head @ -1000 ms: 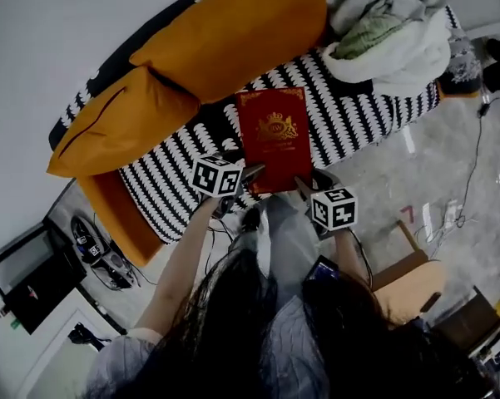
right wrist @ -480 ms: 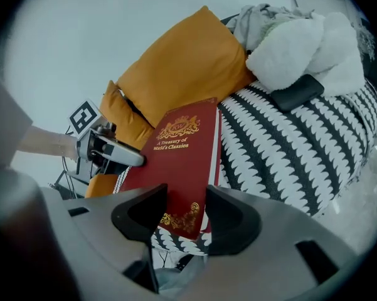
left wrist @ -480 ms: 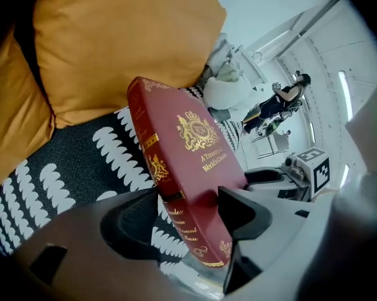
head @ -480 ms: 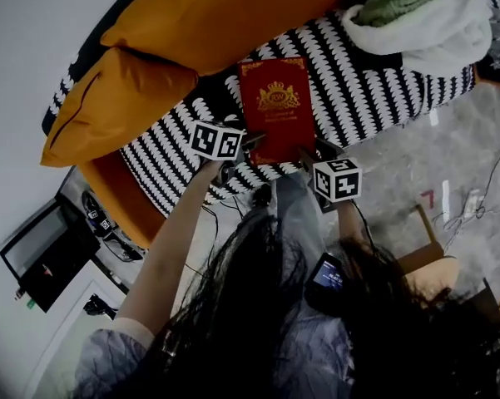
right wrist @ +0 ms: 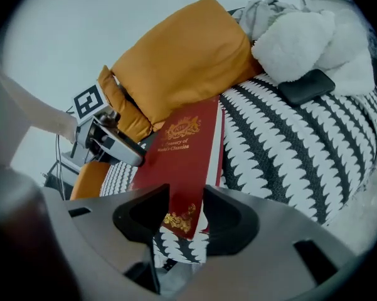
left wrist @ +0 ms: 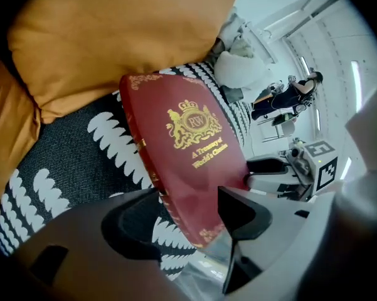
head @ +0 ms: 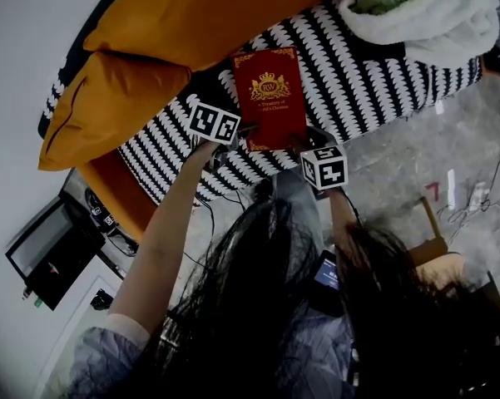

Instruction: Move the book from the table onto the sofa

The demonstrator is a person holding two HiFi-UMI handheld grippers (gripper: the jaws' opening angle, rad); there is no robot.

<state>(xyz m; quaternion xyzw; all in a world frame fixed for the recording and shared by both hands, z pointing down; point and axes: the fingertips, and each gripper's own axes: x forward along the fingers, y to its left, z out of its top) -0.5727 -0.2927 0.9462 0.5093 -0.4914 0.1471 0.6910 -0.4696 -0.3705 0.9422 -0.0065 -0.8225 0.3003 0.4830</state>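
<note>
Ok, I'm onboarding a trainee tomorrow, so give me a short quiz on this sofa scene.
1. How many tongs grip the red book?
2. True or false: the book lies on the floor.
3. The cushions are: A orange, B green, C blue.
Key: 1. Two: left tongs and right tongs, whose jaws have just been closing on it. 2. False: it is over the sofa seat. 3. A.

Hair: I see long dark hair [head: 258, 306], with loose strands fanning across the head view.
Sleeve: a pale grey-blue short sleeve of finely creased cloth [head: 108, 360] covers the left shoulder.
Top: more pale creased cloth [head: 304, 364] shows between the strands.
Legwear: plain grey cloth [head: 293, 206], trousers as far as I can tell.
Chest: a small dark device with a bluish lit screen [head: 327, 274]; I can't make out what it is.
</note>
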